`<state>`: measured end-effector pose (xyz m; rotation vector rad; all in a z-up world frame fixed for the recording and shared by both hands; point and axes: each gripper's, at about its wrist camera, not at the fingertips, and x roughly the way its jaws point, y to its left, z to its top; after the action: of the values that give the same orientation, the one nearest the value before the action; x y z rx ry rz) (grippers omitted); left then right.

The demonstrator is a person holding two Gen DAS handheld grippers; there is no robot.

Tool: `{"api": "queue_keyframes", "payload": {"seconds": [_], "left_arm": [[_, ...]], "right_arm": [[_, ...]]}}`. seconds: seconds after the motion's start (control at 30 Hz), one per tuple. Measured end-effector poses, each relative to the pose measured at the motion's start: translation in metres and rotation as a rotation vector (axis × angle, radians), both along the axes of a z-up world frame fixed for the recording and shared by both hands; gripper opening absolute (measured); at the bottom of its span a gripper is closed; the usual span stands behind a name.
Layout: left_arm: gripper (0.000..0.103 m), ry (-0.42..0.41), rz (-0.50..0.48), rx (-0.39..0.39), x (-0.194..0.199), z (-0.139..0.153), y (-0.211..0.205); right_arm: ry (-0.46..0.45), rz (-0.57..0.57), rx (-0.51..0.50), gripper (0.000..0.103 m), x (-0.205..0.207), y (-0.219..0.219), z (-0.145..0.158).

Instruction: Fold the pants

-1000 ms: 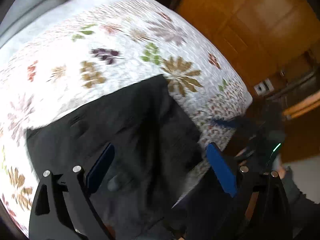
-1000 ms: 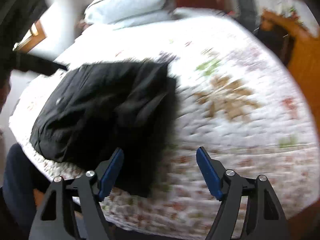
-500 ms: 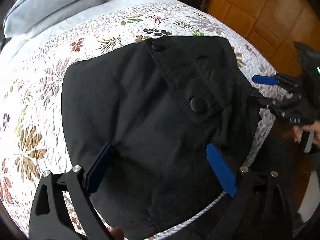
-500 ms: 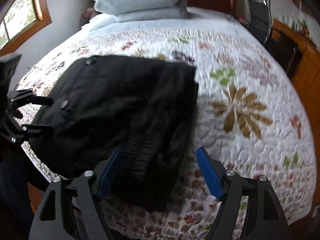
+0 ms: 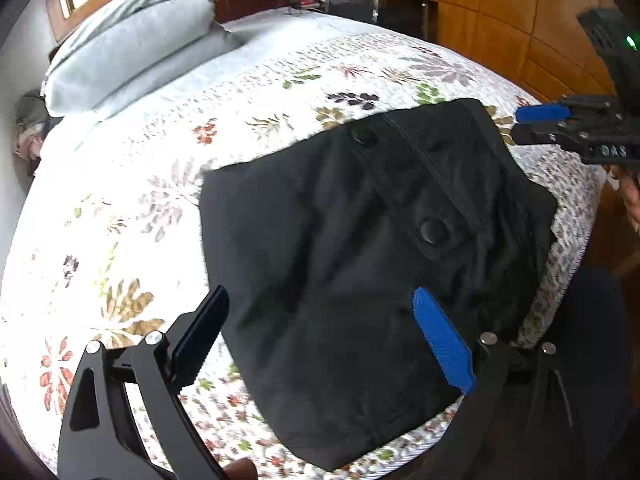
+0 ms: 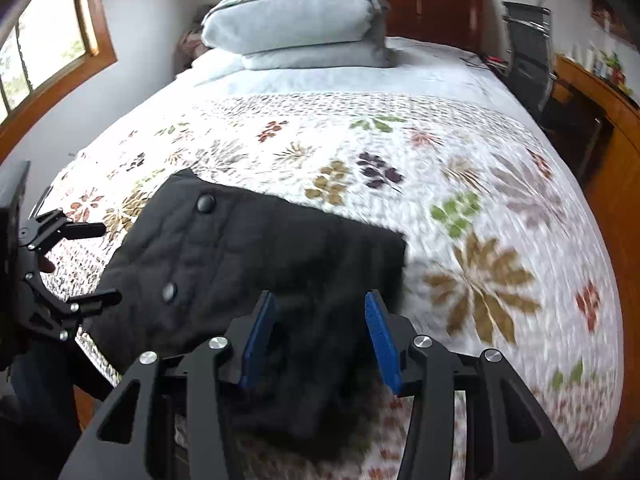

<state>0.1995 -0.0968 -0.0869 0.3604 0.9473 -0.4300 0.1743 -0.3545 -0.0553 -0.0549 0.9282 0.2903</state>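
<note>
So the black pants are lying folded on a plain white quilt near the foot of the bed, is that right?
Not quite. The black pants do lie folded near the foot of the bed, but the quilt is not plain: it is white with a floral print, as the right wrist view shows.

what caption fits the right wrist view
Right claw half open over the folded black pants on a floral quilt, left claw open at the side.

Black folded pants [image 6: 256,268] lie at the floral quilt's [image 6: 460,200] near left corner. Right gripper [image 6: 320,340], jaws just narrowed, straddles their near edge with a gap showing. Left gripper [image 6: 92,264] hovers wide at the left edge.
</note>
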Motion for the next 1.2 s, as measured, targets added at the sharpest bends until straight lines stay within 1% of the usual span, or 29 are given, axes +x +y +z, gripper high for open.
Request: {"api": "queue_keyframes", "payload": {"seconds": [0.1,0.17,0.27,0.4,0.5,0.6,0.63,0.73,0.83,0.93,0.97,1.03,1.1,1.2], "left_arm": [[0.093,0.006,0.001,0.005,0.008,-0.006,0.001],[0.093,0.037,-0.001,0.009,0.012,-0.014,0.002],[0.093,0.084,0.003,-0.004,0.026,-0.028,0.001],[0.096,0.088,0.002,-0.005,0.028,-0.035,0.003],[0.096,0.09,0.005,0.005,0.027,-0.036,-0.002],[0.095,0.095,0.008,0.013,0.026,-0.033,-0.003],[0.095,0.092,0.007,0.016,0.024,-0.032,-0.002],[0.095,0.069,0.007,0.019,0.019,-0.023,0.002],[0.095,0.055,0.028,-0.01,0.017,-0.017,0.012],[0.096,0.066,0.046,-0.014,0.016,-0.02,0.02],[0.096,0.074,0.052,-0.011,0.017,-0.023,0.022],[0.096,0.092,0.062,-0.007,0.019,-0.029,0.024],[0.097,0.123,0.072,-0.031,0.022,-0.035,0.028],[0.1,0.16,0.086,-0.069,0.025,-0.043,0.034]], "right_arm": [[0.037,0.021,-0.015,0.046,0.026,0.014,-0.015],[0.092,0.029,-0.023,0.046,0.044,0.018,-0.031],[0.163,0.025,0.003,0.047,0.06,0.012,-0.049],[0.186,0.046,-0.029,0.047,0.064,0.014,-0.057],[0.19,0.039,-0.016,0.049,0.064,0.013,-0.055],[0.162,0.013,0.021,0.057,0.052,0.007,-0.038],[0.151,0.006,0.033,0.057,0.045,0.005,-0.031],[0.129,-0.01,0.027,0.058,0.023,0.0,-0.019],[0.107,-0.032,0.004,0.058,-0.003,-0.004,-0.012],[0.105,-0.023,0.039,0.058,-0.023,-0.004,-0.014],[0.106,-0.002,0.047,0.058,-0.03,0.0,-0.017],[0.108,0.03,0.029,0.058,-0.037,0.009,-0.023],[0.13,0.035,-0.01,0.059,-0.039,0.013,-0.036],[0.142,0.034,-0.009,0.058,-0.042,0.01,-0.047]]}}
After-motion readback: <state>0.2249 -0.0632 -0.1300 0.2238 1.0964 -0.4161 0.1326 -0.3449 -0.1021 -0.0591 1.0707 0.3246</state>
